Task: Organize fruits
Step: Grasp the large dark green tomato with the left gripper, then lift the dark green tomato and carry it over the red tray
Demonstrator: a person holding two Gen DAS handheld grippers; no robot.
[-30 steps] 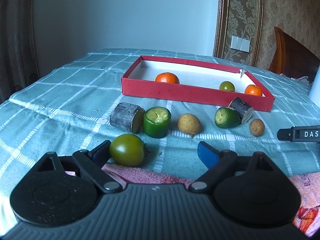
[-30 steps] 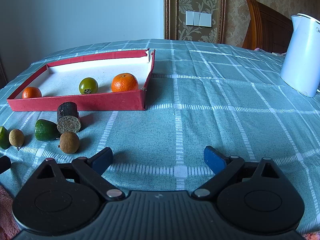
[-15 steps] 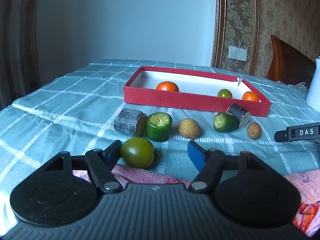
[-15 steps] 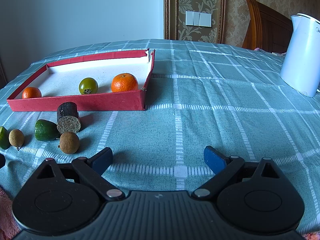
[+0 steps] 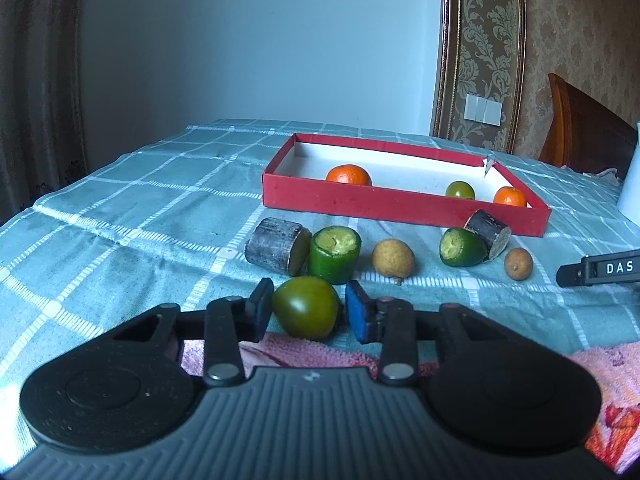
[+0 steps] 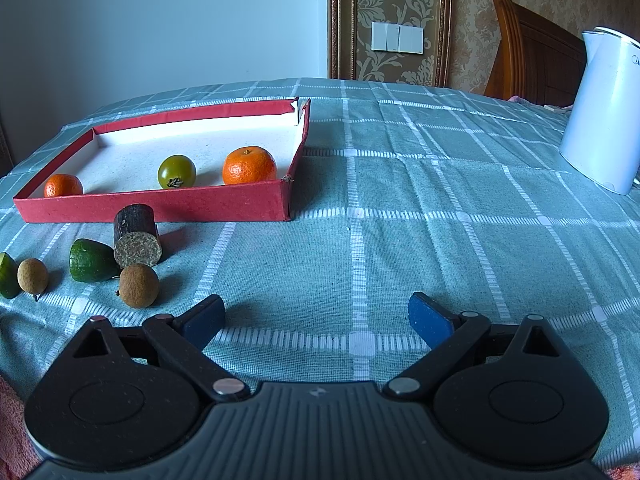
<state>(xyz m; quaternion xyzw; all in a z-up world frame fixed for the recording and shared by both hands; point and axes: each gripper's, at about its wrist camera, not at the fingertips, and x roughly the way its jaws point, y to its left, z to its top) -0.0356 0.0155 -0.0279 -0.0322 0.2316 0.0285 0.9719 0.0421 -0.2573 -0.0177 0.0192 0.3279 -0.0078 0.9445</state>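
My left gripper [image 5: 307, 309] is shut on a dark green tomato [image 5: 306, 307], its pads touching both sides, low over the cloth. Beyond it lie a grey cut log piece [image 5: 277, 246], a green cut cylinder [image 5: 334, 254], a tan longan [image 5: 393, 258], a green cut piece [image 5: 460, 247], a dark log piece [image 5: 488, 233] and a small longan [image 5: 518, 263]. The red tray [image 5: 360, 202] holds two oranges [image 5: 348, 175] [image 5: 509, 196] and a green tomato [image 5: 460, 190]. My right gripper [image 6: 316, 320] is open and empty over bare cloth; the tray [image 6: 160, 204] shows at its left.
A white kettle [image 6: 604, 112] stands at the far right of the table. A pink towel [image 5: 600, 384] lies at the near edge under my left gripper. The right gripper's finger [image 5: 600, 268] shows at the right of the left wrist view. A wooden chair [image 6: 532, 56] stands behind the table.
My left gripper's fingers closed in from wide open onto the dark green tomato. The right gripper has stayed still and open.
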